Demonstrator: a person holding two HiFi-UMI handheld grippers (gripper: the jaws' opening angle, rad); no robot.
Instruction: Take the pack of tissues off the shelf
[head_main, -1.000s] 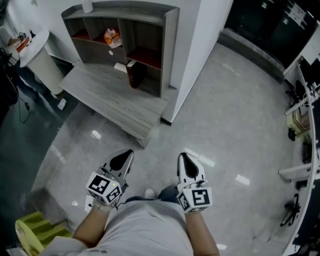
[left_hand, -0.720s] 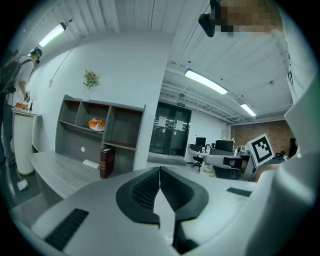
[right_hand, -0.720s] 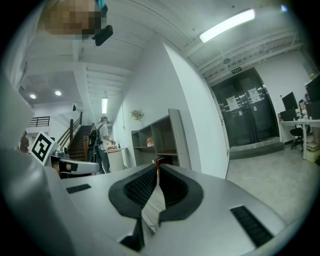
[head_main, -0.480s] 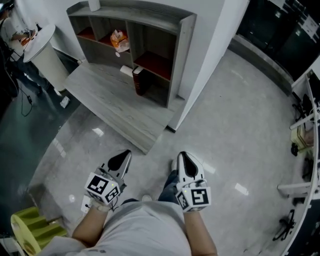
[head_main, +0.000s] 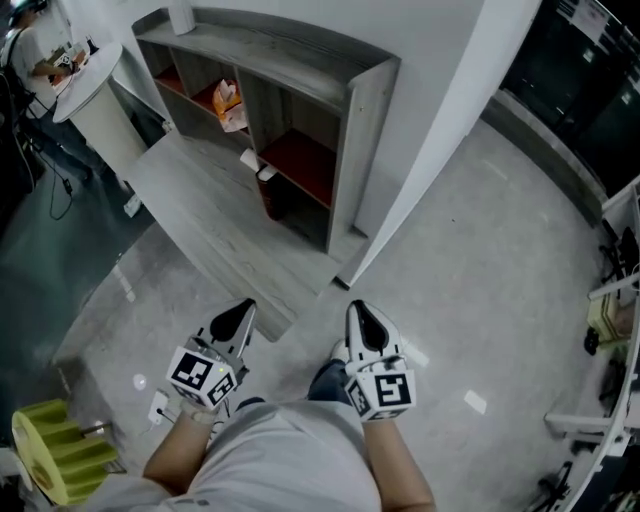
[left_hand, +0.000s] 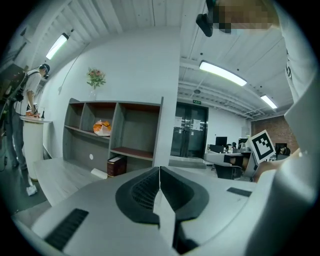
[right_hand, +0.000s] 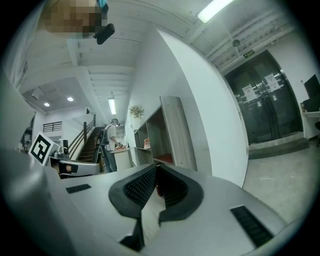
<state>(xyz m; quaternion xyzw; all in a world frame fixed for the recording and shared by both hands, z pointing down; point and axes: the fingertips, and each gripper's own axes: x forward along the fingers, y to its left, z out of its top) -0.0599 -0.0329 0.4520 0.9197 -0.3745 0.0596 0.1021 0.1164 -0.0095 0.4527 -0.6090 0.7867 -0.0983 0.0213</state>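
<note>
The pack of tissues (head_main: 228, 100), orange and white, lies in the middle upper compartment of the grey wooden shelf (head_main: 365, 120). The left gripper view shows the pack (left_hand: 102, 128) far ahead in the shelf (left_hand: 158, 135). Both grippers hang low in front of the person, well short of the shelf and over the floor. My left gripper (head_main: 237, 322) is shut with nothing in it, its jaws meeting in a thin line (left_hand: 159, 172). My right gripper (head_main: 362, 318) is likewise shut and empty (right_hand: 156, 169).
A dark red book (head_main: 270, 195) stands on the shelf's low platform (head_main: 200, 230), beside a white flat item (head_main: 250, 158). A vase (head_main: 181, 15) tops the shelf. A white round table (head_main: 85, 80) stands left, a white column (head_main: 430, 130) right, and a yellow-green object (head_main: 55, 450) lies bottom left.
The person has stepped toward the shelf, which now looks larger and nearer. Both grippers stay shut and keep their place in front of the body.
</note>
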